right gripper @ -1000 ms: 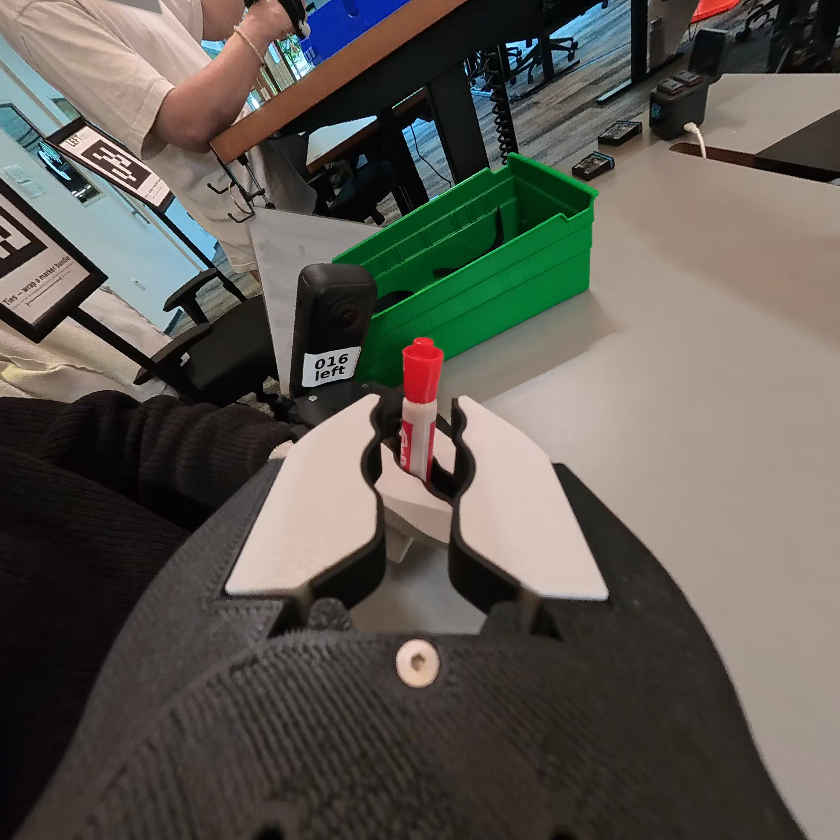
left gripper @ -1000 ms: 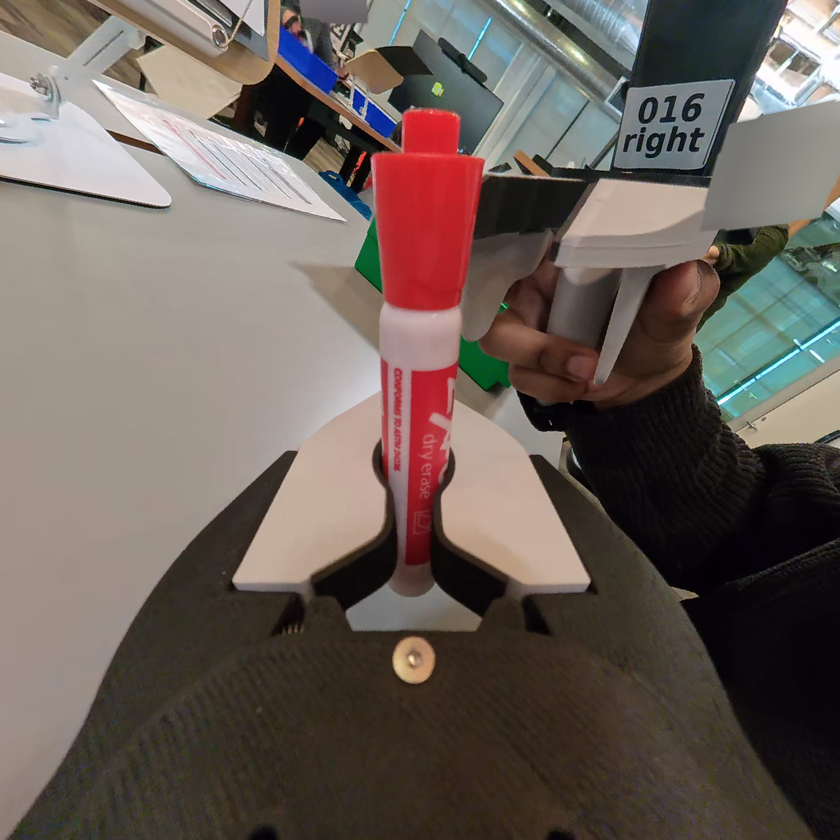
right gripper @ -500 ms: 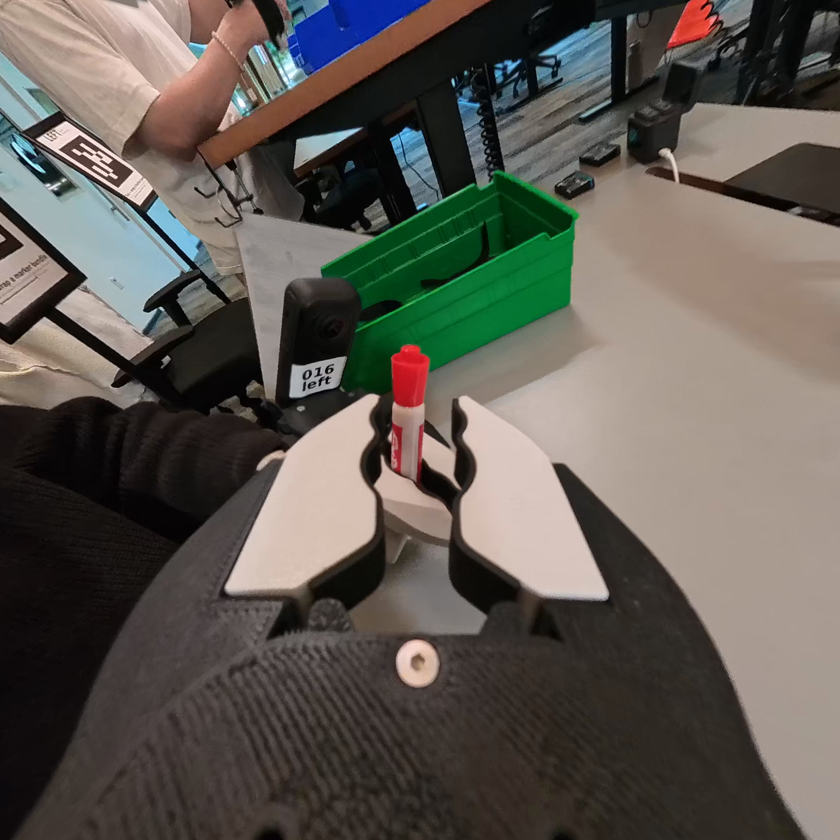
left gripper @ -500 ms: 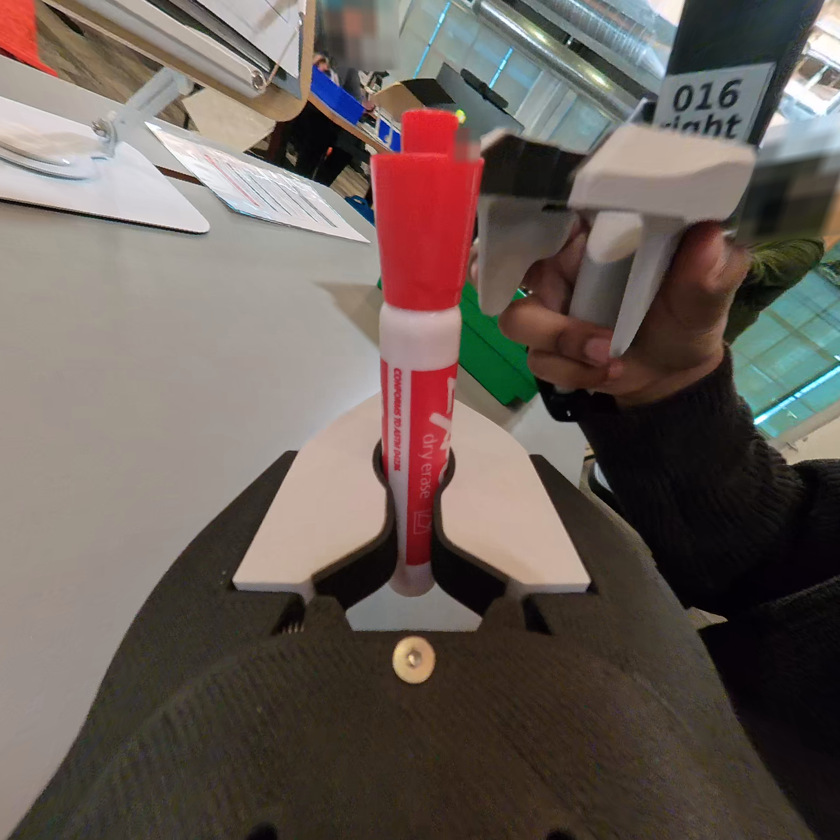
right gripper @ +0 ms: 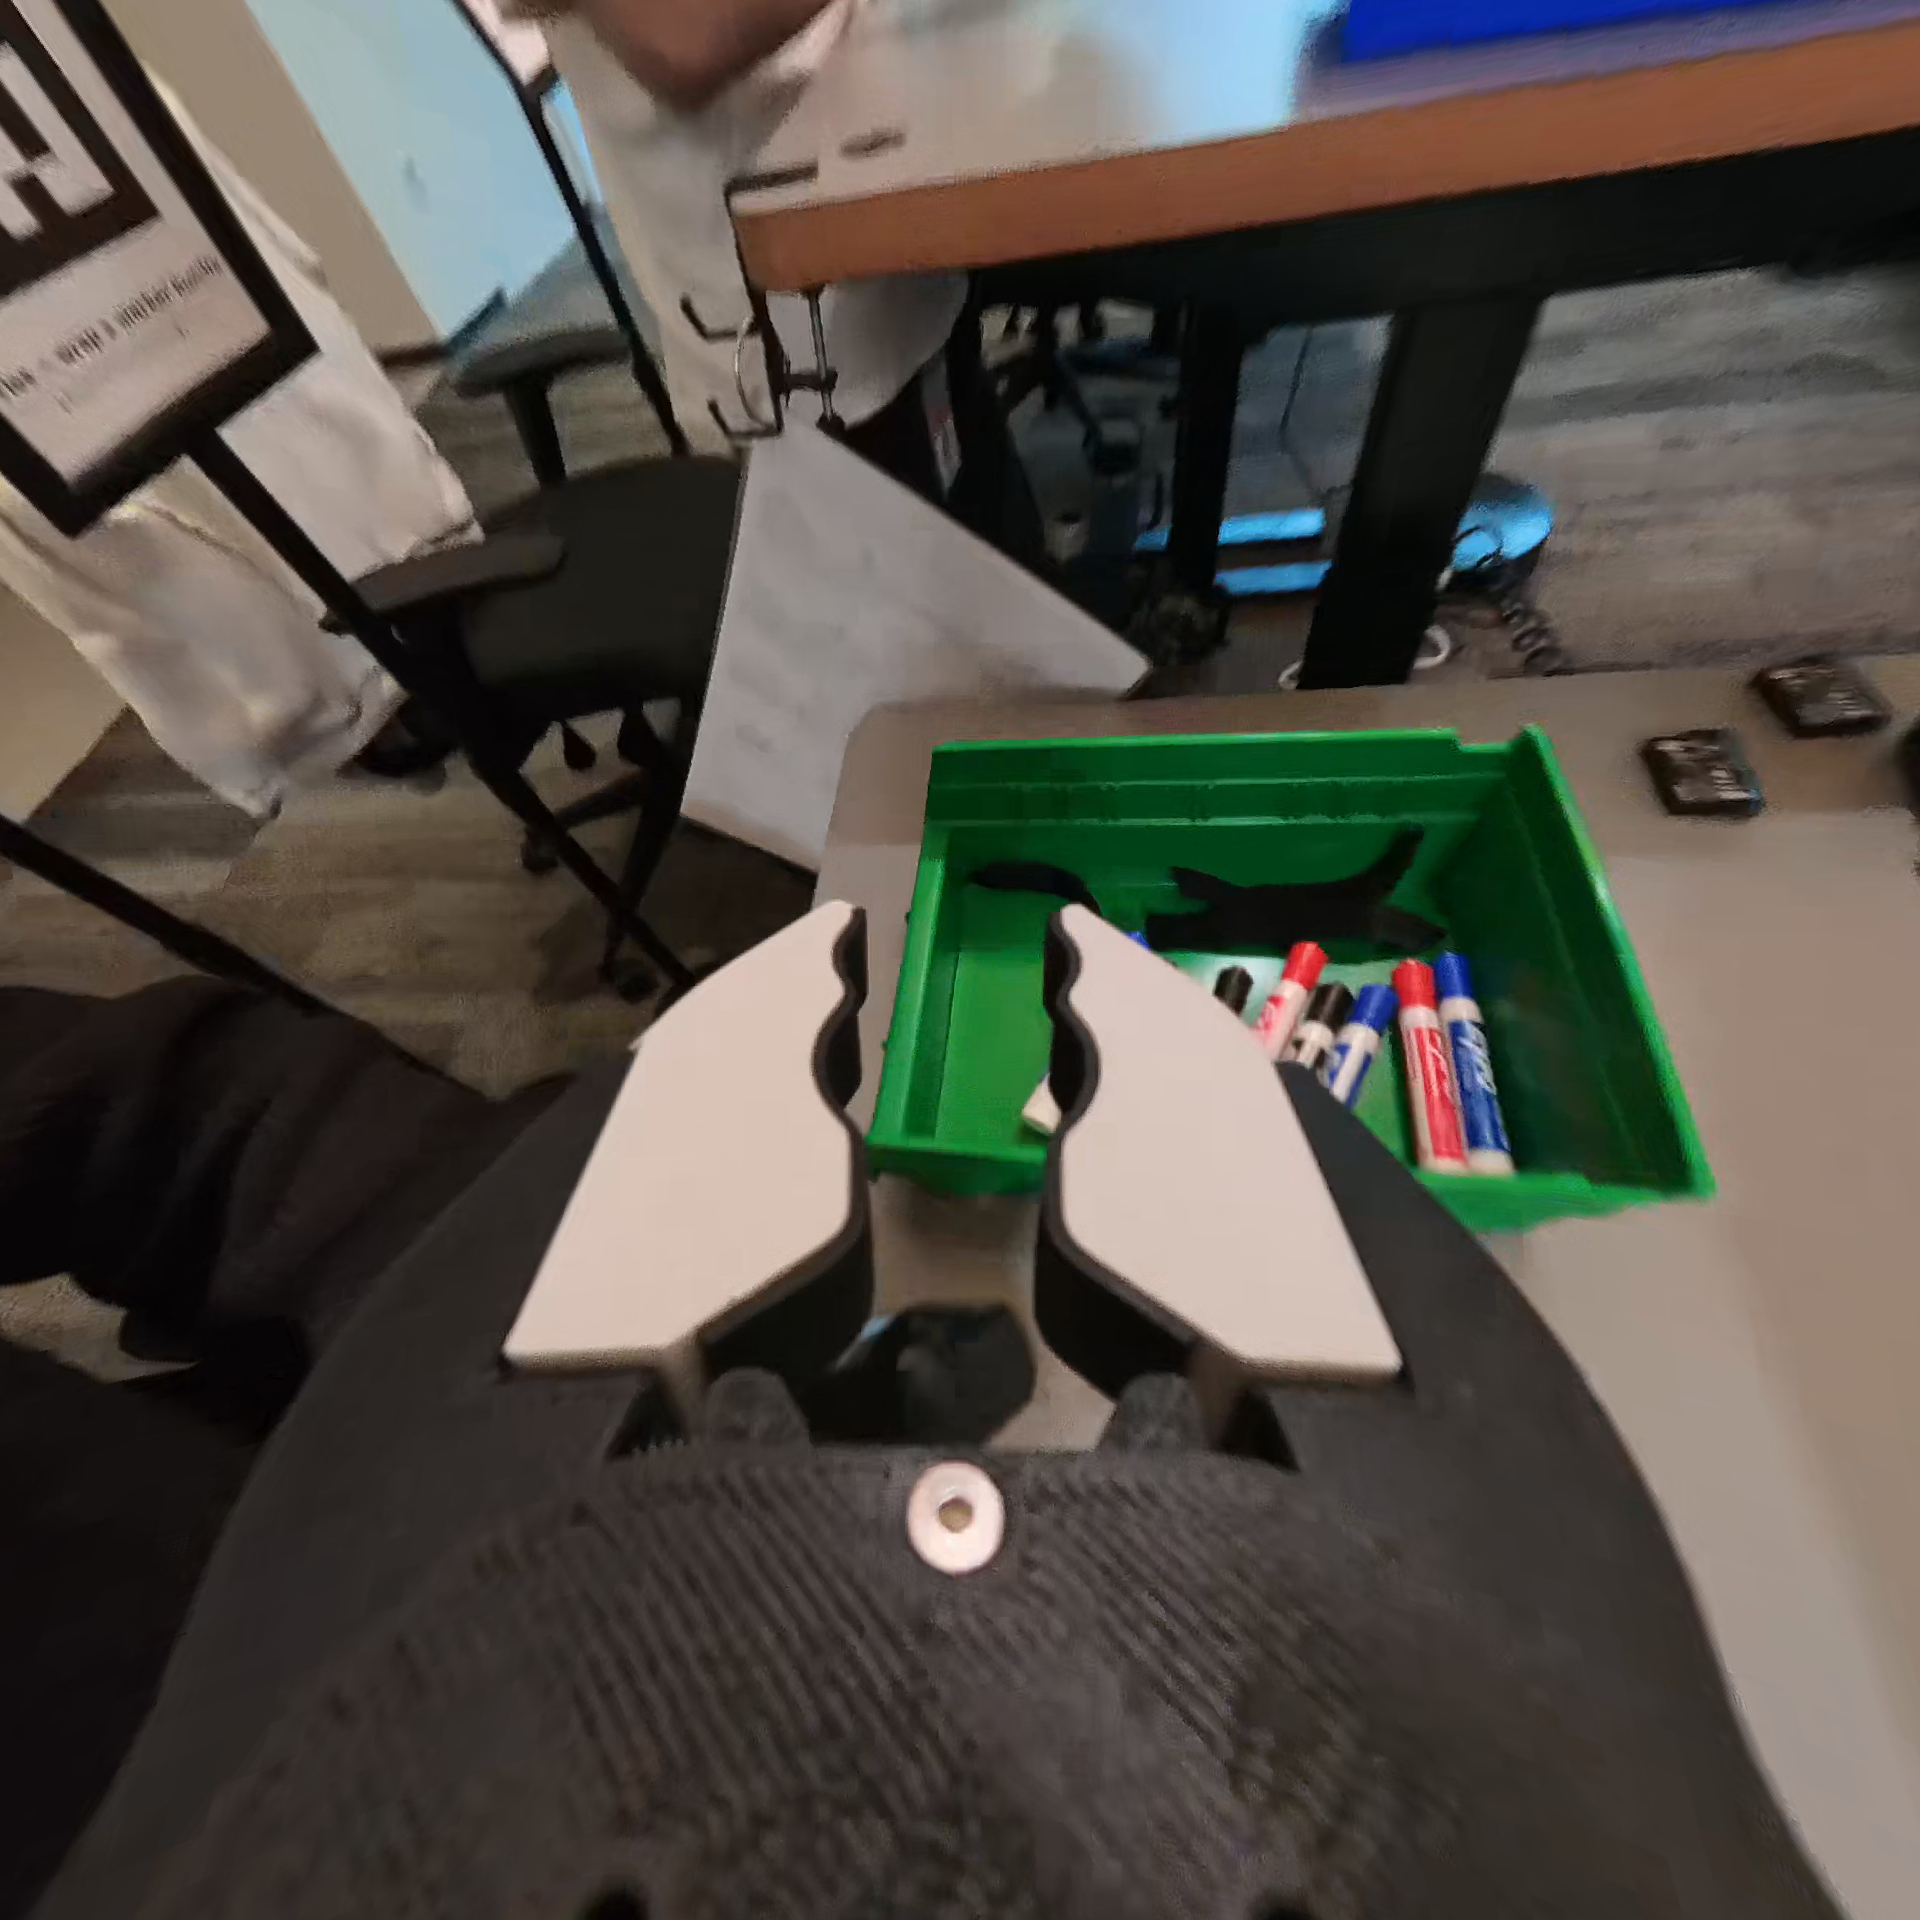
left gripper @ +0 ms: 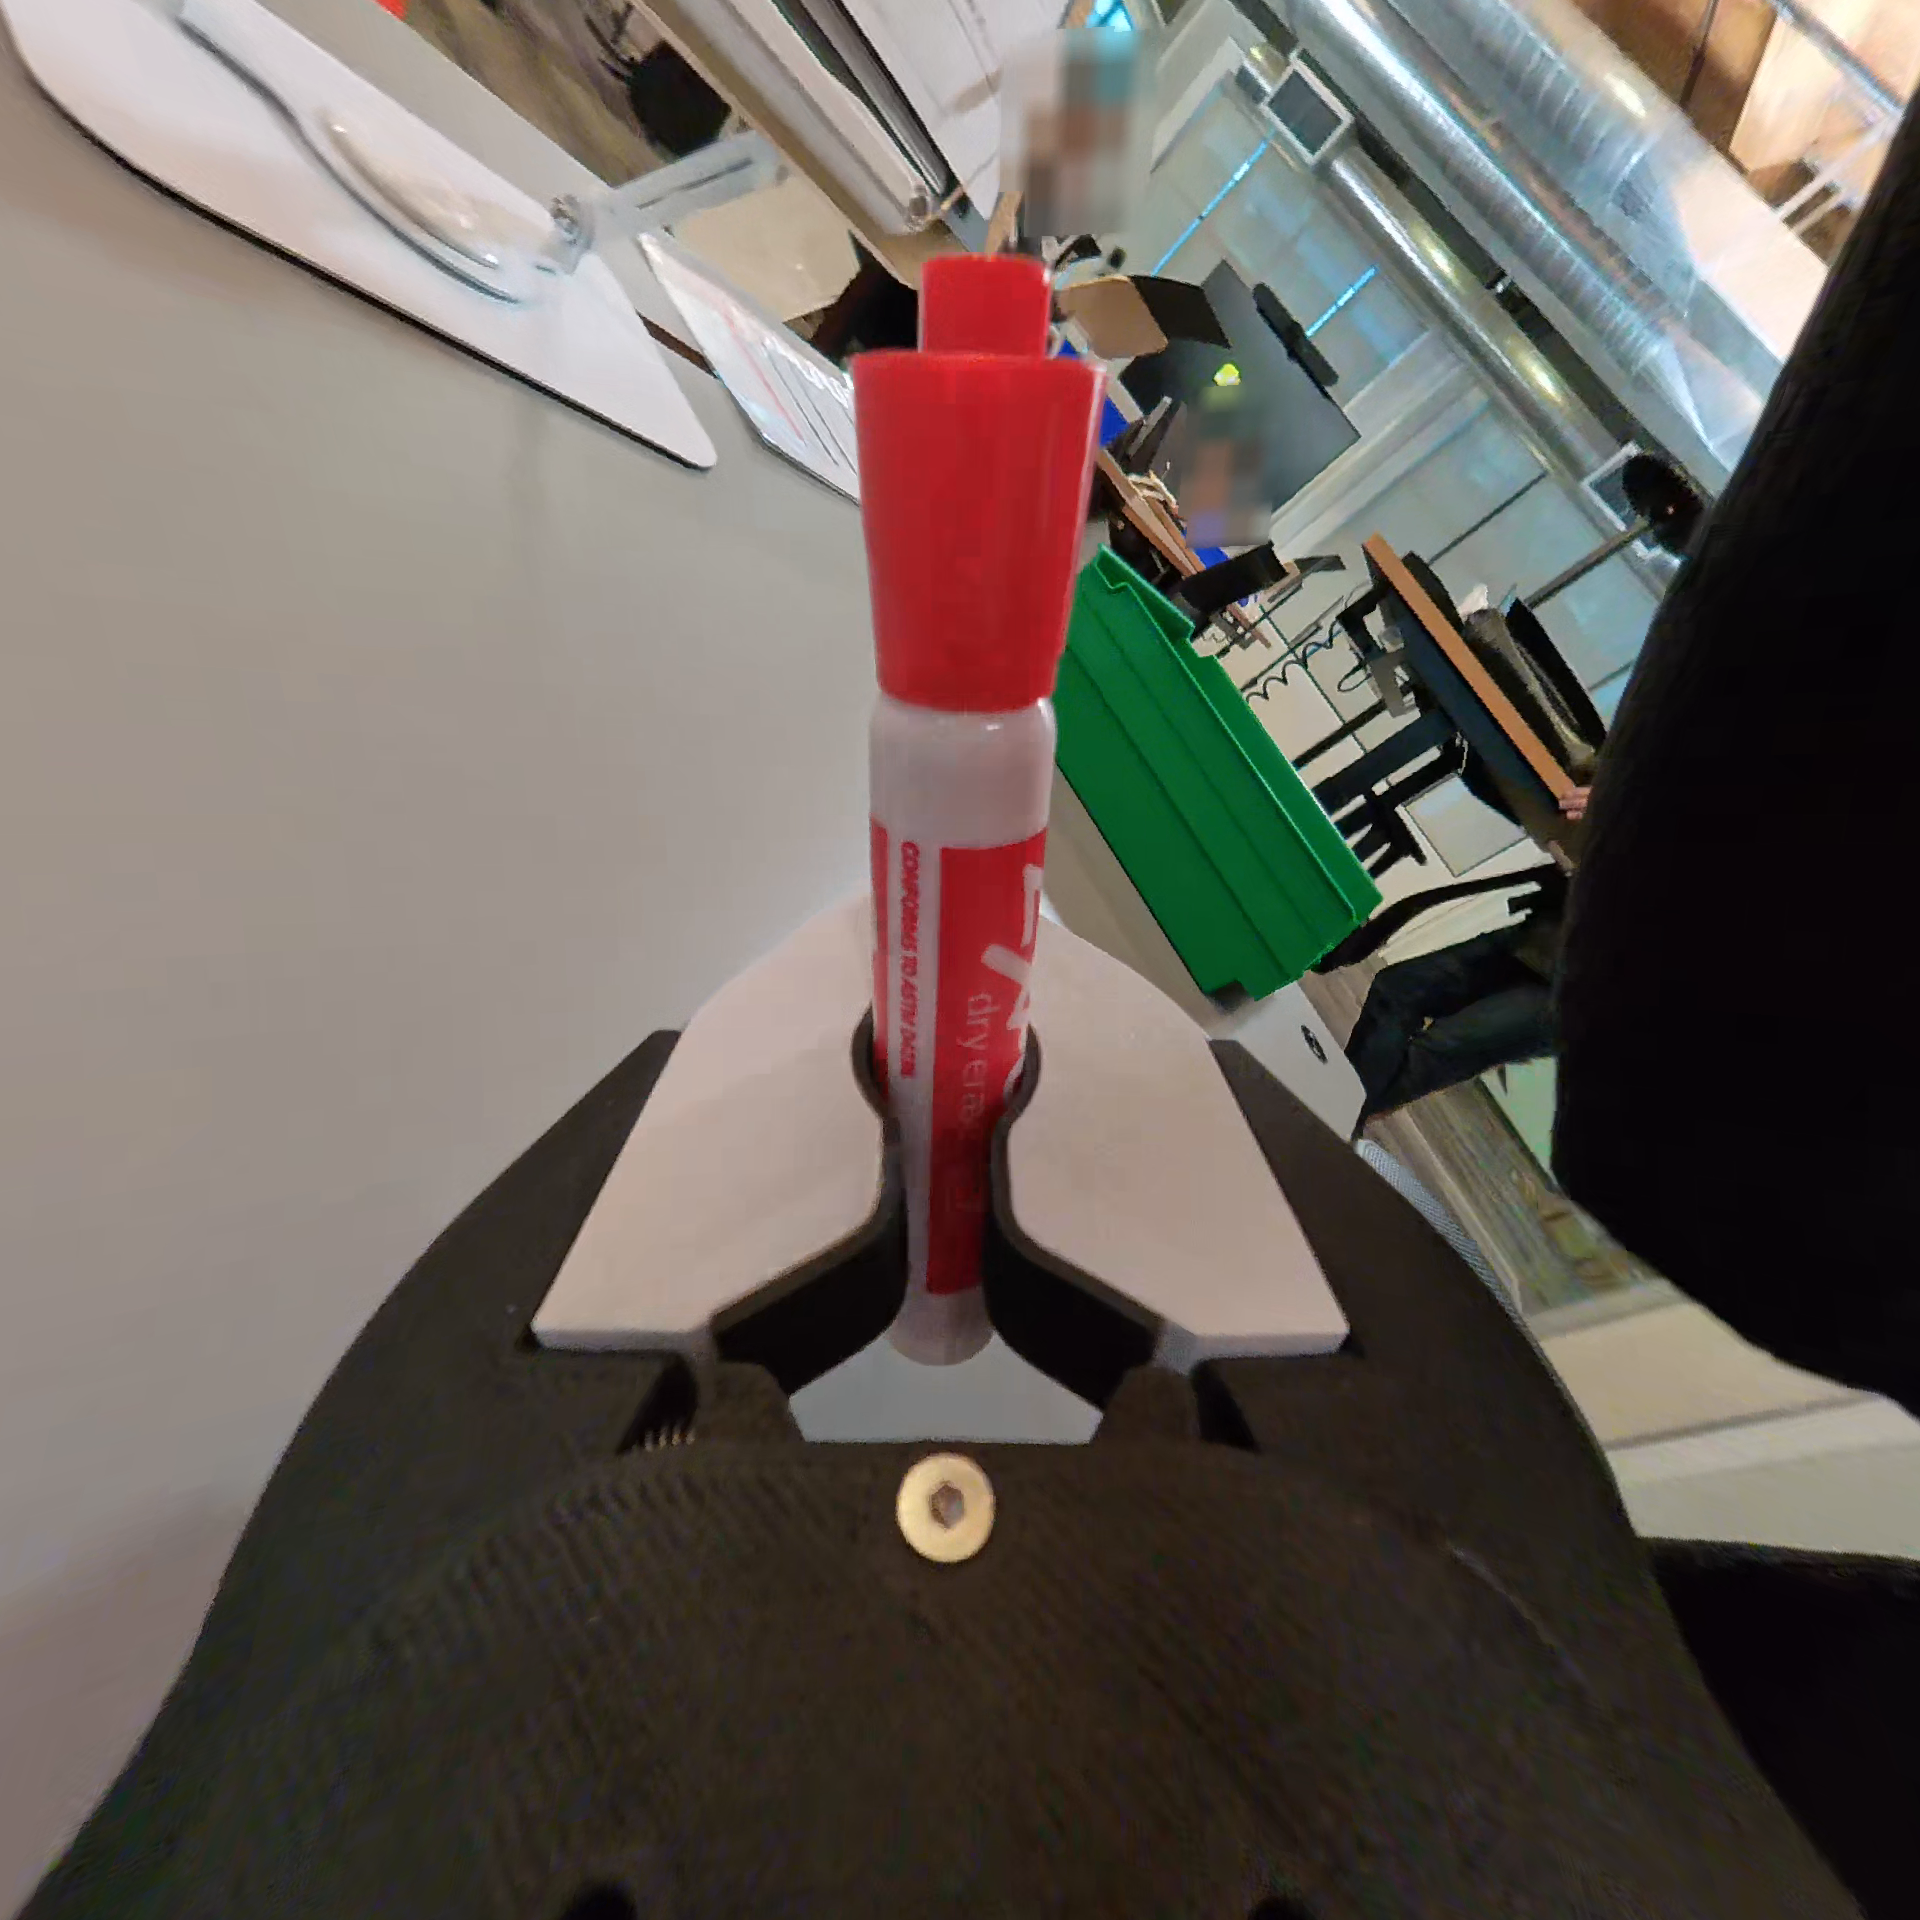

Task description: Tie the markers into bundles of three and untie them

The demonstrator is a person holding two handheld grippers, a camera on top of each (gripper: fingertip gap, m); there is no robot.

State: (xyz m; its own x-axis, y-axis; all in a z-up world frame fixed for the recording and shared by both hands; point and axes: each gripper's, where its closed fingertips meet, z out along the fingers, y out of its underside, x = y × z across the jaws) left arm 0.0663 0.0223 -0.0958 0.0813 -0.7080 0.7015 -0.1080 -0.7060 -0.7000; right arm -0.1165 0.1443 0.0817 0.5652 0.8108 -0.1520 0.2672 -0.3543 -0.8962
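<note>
- While the table [right gripper: 1714,1403] carries the green bin [right gripper: 1621,1039], the right gripper [right gripper: 951,1029] hangs over it, fingers spread and empty;
- loose markers [right gripper: 1434,1070] lie inside; approach one lengthwise, I judge;
- the left gripper [left gripper: 940,1101] pinches a red marker [left gripper: 966,810] upright.

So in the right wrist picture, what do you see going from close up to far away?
Open grey-padded right gripper → green plastic bin of red, blue and black markers → black strap at the bin's far wall → wood-topped black-legged desk.

right tongs [right gripper: 951,935] hiding part of markers [right gripper: 1351,1029] in green bin [right gripper: 1621,1039], background motion-blurred
</note>
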